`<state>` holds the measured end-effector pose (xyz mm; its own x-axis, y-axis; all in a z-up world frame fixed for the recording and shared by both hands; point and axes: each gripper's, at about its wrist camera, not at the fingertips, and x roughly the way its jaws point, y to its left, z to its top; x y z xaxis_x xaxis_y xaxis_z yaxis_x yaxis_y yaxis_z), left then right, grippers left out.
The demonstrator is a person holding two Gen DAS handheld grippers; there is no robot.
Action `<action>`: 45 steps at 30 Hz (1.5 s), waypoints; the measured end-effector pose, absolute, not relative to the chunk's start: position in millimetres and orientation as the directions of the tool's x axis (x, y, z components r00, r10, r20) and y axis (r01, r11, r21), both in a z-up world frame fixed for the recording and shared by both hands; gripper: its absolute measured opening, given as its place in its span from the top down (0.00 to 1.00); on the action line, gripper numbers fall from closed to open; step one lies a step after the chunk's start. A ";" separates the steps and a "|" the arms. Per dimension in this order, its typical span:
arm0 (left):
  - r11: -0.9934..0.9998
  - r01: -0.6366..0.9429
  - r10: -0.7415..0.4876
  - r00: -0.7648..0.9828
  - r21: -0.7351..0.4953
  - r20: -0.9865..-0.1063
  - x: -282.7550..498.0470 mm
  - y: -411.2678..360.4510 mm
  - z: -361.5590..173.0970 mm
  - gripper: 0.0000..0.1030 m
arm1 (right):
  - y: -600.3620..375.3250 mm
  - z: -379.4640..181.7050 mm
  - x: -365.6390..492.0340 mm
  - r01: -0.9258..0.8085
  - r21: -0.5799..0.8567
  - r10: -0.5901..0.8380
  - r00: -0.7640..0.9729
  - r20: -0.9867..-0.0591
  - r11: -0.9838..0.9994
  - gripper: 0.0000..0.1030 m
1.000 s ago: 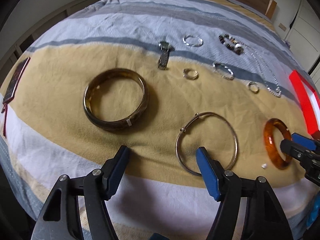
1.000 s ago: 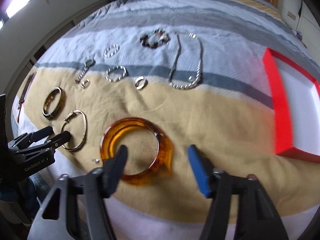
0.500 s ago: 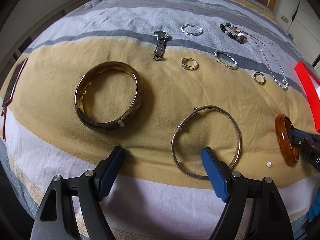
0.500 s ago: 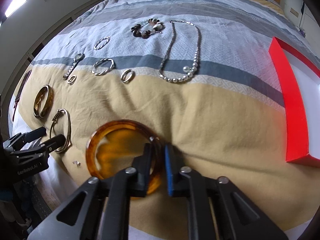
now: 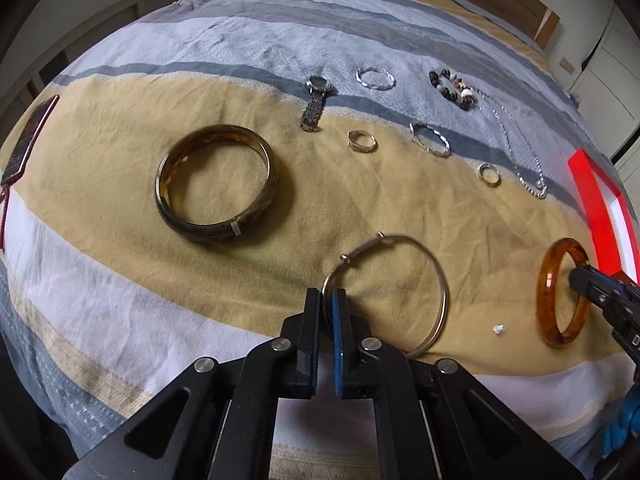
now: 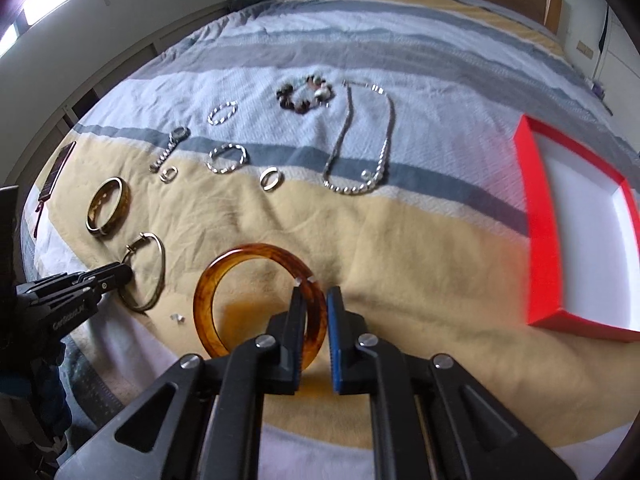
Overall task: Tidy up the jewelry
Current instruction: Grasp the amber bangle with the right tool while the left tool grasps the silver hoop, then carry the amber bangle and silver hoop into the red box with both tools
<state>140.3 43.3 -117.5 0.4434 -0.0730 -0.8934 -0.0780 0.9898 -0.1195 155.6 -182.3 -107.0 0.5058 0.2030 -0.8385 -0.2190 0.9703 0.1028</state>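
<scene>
Left gripper [image 5: 329,297]: jaws pinched onto the near-left rim of one thin silver bangle [image 5: 434,276], flat on the bedspread [image 5: 120,300].
Right gripper [image 6: 313,294]: jaws clamped across the right rim of one amber bangle [image 6: 224,276].
Bangles left lying: one dark wide bangle [image 5: 218,188], far left.
Rings: two [image 5: 362,141] [image 5: 490,174].
Twisted bracelets: two [image 5: 375,78] [image 5: 429,139].
Others: one watch [image 5: 316,100], one bead bracelet [image 5: 452,89], one chain necklace [image 6: 360,148].
Box: one red box [image 6: 538,232], far right.
</scene>
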 end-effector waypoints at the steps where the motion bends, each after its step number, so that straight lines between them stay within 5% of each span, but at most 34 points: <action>1: 0.991 -0.073 -0.067 0.451 -0.112 -0.890 138.4 41.4 -113.3 0.96 | -184.6 -102.6 152.6 -0.218 0.102 0.203 0.515 -0.833 0.971 0.91; 22: 0.993 0.111 -0.040 0.582 0.031 -0.812 133.2 -30.7 -28.3 0.97 | -262.6 -32.9 108.2 -0.120 0.111 0.163 0.670 -0.724 0.987 0.91; 45: 0.876 0.481 -0.297 0.596 0.036 -0.746 176.8 -251.1 37.9 0.97 | -429.0 -24.5 128.9 0.130 0.083 -0.030 0.686 -0.727 0.988 0.91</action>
<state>176.8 -251.1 37.9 0.5960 -0.2968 -0.7461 0.4813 0.8758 0.0361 128.9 -429.0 -24.5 0.6864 -0.0296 -0.7266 0.1304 0.9880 0.0830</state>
